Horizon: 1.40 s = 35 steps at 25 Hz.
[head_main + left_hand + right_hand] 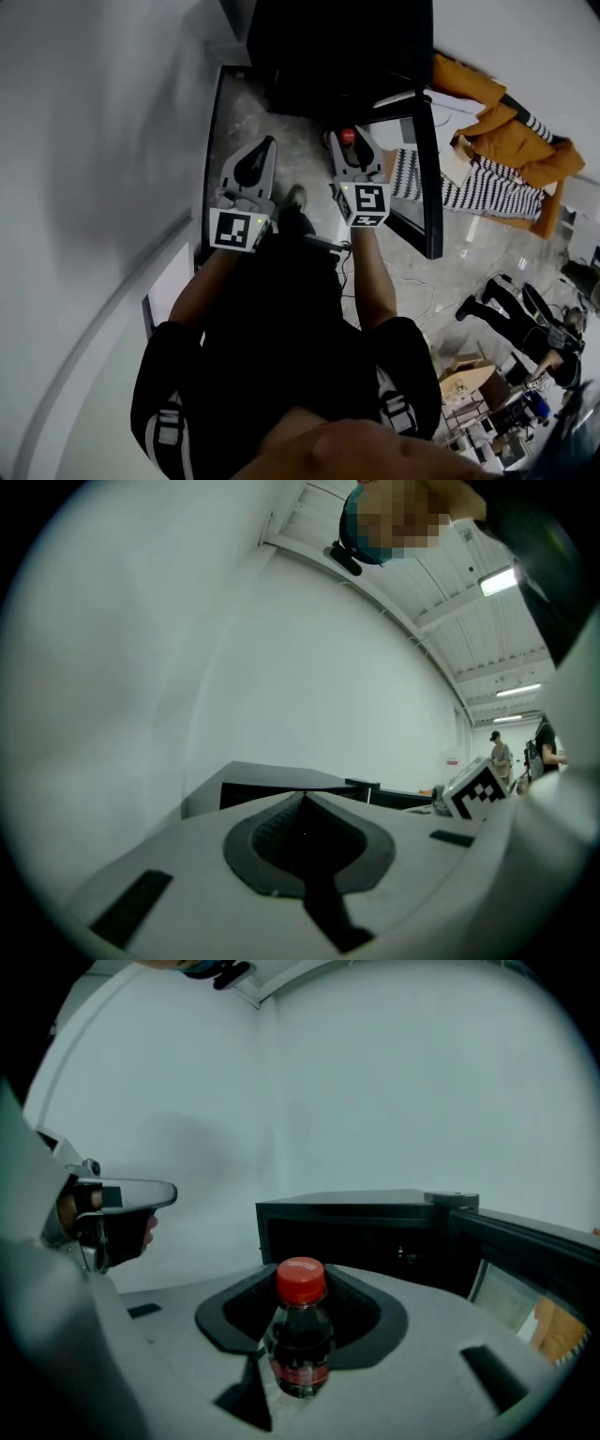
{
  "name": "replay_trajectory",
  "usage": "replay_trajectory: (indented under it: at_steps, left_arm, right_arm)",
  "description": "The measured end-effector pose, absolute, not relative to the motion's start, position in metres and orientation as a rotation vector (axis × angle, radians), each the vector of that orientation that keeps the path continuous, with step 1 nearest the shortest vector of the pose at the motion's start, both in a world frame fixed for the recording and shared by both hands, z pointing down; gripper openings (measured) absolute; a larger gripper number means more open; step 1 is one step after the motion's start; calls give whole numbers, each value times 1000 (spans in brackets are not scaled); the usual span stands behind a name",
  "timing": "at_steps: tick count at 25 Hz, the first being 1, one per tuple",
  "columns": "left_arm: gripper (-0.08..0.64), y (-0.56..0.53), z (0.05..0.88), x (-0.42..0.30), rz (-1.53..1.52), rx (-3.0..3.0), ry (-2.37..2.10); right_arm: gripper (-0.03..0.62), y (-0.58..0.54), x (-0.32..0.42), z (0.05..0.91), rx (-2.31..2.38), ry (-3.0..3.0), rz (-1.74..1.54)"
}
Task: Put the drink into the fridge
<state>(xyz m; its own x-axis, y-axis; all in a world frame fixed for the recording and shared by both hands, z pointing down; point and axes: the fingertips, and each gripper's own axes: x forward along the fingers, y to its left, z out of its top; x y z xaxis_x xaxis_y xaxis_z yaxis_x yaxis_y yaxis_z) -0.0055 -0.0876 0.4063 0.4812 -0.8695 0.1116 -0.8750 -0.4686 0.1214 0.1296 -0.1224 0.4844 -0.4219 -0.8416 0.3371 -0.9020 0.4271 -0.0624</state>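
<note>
The drink [300, 1335] is a small dark bottle with a red cap [348, 136]. It stands upright between the jaws of my right gripper [349, 148], which is shut on it. Just ahead is the black fridge [375, 1227], with its door [427, 169] swung open to the right and a dark interior. My left gripper [269, 143] is held level with the right one, to its left. Its jaws [302, 796] are shut with nothing in them. It also appears at the left edge of the right gripper view.
A white wall [84, 141] runs along the left, close to the fridge. Orange and striped clothes [497, 141] lie heaped to the right of the door. A person [525, 319] and cardboard boxes [466, 384] are at the lower right. A cable [412, 281] lies on the floor.
</note>
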Motion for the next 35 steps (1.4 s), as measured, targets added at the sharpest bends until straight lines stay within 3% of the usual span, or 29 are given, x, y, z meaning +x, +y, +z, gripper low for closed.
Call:
replay_trajectory:
  at_steps: [35]
  left_arm:
    - [5,-156,483,-17,81,2539,-1386]
  right_arm:
    - [143,-274,111,634,1580,-2347,328]
